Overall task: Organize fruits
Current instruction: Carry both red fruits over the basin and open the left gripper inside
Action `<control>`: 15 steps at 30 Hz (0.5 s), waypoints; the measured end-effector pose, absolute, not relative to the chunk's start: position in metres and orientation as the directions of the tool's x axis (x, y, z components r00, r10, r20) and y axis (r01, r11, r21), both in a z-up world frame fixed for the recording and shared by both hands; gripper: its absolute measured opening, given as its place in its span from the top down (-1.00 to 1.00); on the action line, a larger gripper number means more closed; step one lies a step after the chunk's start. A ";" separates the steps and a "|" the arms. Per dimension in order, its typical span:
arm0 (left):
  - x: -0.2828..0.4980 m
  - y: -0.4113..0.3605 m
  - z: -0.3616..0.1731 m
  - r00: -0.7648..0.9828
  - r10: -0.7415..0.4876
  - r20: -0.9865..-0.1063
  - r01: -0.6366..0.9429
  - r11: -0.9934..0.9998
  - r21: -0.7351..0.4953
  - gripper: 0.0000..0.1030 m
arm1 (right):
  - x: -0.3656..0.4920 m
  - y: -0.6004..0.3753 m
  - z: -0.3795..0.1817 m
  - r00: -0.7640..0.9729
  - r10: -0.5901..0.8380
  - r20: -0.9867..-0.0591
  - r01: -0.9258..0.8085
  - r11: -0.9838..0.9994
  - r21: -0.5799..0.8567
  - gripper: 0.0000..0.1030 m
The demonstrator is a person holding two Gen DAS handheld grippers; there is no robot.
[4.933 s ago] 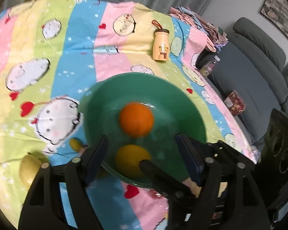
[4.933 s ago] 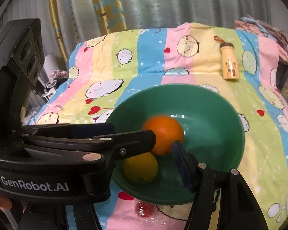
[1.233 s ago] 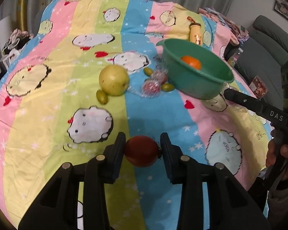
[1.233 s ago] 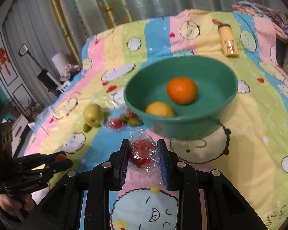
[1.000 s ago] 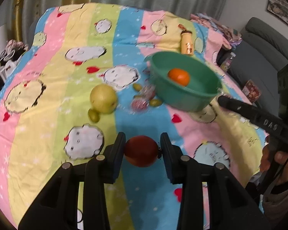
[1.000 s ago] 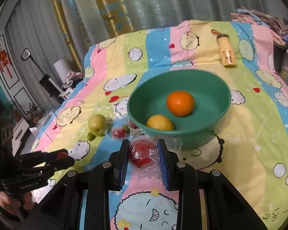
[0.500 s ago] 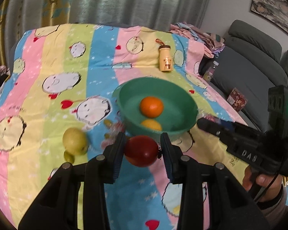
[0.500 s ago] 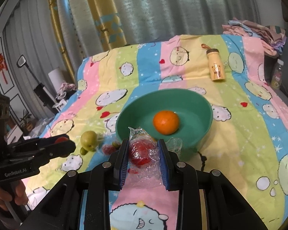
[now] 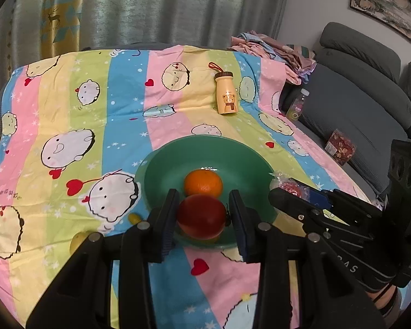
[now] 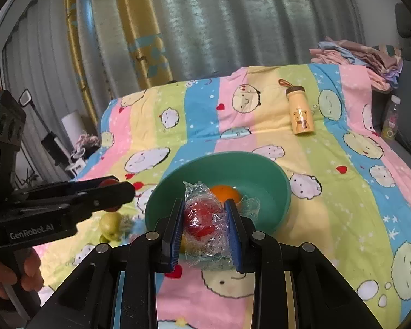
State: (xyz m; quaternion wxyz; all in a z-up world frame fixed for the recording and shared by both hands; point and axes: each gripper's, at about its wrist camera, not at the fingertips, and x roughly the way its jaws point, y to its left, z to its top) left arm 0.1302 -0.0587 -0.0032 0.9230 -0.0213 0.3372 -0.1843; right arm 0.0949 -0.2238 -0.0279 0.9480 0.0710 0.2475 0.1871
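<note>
Left gripper (image 9: 202,216): pinching a round dark-red smooth-skinned fruit (image 9: 201,216) between both pads, held above the near rim of the round green plastic bowl (image 9: 161,175).
Right gripper (image 10: 204,224): clamped on a red fruit wrapped in crinkled clear plastic film (image 10: 202,220), poised over the near edge of the same bowl, seen from the right wrist.
Bowl contents: one round orange citrus fruit (image 9: 203,183) near the centre; a yellow sliver below the red fruit, too hidden to name.
Collision risk: both tools converging on one bowl; likely knock between them if lowered together.
Slip risk: loose film probably slick; wrapped fruit may slide out early and land on the striped cartoon-print cloth (image 9: 123,104).
Drop risk: release from height could bounce fruit out or bruise it against the orange.
Leftovers: pale green round fruit (image 10: 111,223) and small ones beside the bowl, easily overlooked.
</note>
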 end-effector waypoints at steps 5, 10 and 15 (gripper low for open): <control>0.150 -0.066 -0.010 0.702 -0.334 -0.629 0.314 0.938 -0.147 0.27 | 0.110 -0.225 -0.034 0.818 0.350 -0.455 -0.282 0.935 0.213 0.39; 0.167 -0.073 -0.021 0.685 -0.320 -0.654 0.309 0.941 -0.137 0.27 | 0.124 -0.229 -0.042 0.819 0.330 -0.470 -0.251 0.942 0.224 0.39; 0.179 -0.079 -0.034 0.670 -0.310 -0.675 0.309 0.943 -0.127 0.27 | 0.132 -0.232 -0.050 0.813 0.315 -0.490 -0.235 0.947 0.220 0.39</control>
